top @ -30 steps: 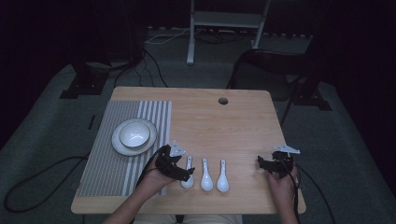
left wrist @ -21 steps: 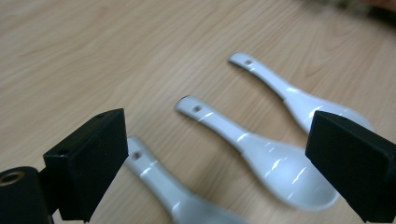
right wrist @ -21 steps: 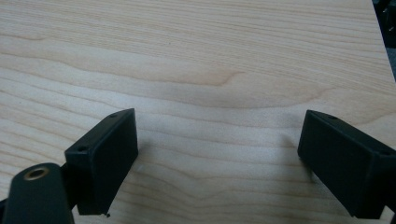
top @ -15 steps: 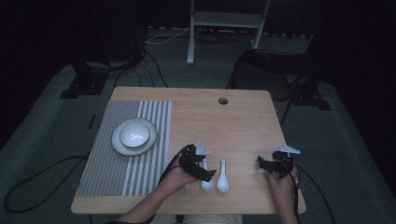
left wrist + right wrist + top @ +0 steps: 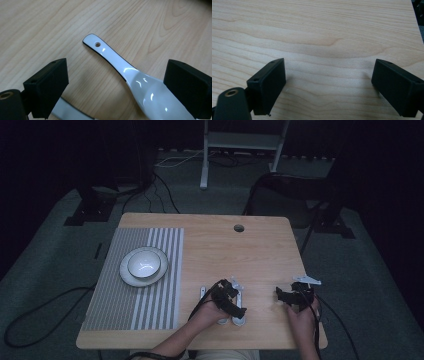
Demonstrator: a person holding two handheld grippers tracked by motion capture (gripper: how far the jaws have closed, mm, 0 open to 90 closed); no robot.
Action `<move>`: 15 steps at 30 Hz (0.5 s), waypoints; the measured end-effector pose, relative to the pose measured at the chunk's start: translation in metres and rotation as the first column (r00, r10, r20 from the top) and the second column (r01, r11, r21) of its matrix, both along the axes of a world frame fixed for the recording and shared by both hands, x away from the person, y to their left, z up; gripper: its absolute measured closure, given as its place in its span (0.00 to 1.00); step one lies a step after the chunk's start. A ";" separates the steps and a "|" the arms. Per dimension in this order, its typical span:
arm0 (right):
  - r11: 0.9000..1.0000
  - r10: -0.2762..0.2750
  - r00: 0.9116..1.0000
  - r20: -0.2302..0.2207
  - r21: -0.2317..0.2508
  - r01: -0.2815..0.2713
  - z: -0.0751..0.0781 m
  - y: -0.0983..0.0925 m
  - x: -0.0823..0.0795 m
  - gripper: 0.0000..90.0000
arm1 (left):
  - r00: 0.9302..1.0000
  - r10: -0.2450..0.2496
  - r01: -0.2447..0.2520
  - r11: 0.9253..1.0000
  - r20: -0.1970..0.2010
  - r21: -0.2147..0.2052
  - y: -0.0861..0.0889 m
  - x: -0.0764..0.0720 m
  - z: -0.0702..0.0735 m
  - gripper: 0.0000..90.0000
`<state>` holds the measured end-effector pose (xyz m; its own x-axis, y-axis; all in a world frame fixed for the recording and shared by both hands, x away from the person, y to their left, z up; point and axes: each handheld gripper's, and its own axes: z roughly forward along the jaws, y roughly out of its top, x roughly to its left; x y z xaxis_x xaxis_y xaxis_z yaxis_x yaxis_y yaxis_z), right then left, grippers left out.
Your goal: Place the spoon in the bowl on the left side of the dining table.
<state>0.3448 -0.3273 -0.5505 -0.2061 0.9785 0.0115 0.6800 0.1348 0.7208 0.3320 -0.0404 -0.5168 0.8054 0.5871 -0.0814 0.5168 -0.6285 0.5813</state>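
Three white ceramic spoons lie side by side near the table's front edge. My left gripper (image 5: 227, 291) hovers low over the right-hand ones. In the left gripper view my gripper (image 5: 118, 73) is open, and one white spoon (image 5: 140, 82) lies on the wood between the jaws, its handle with a small hole pointing away. A bit of a second spoon (image 5: 67, 112) shows at the bottom left. Another spoon's handle (image 5: 202, 292) pokes out left of the hand. My right gripper (image 5: 289, 296) rests near the front right, and it stands open (image 5: 328, 72) over bare wood.
A white bowl (image 5: 143, 264) sits on a white plate (image 5: 127, 276) on a grey striped placemat (image 5: 125, 310) at the table's left. A small round hole (image 5: 239, 227) marks the tabletop near the far edge. Cables and stand legs lie on the floor beyond.
My left gripper has moved to the right, from the leftmost spoon across to the right-hand spoons. The right gripper has stayed where it was.
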 end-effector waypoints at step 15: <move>1.000 0.000 1.000 0.000 0.000 0.000 0.000 0.000 0.000 0.13 | 0.999 -0.004 0.004 1.000 -0.035 0.012 -0.013 0.013 -0.007 0.44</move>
<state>0.3448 -0.3274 -0.5505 -0.2062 0.9784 0.0112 0.6799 0.1350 0.7208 0.3448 -0.0532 -0.5237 0.8047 0.5848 -0.1020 0.5338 -0.6377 0.5553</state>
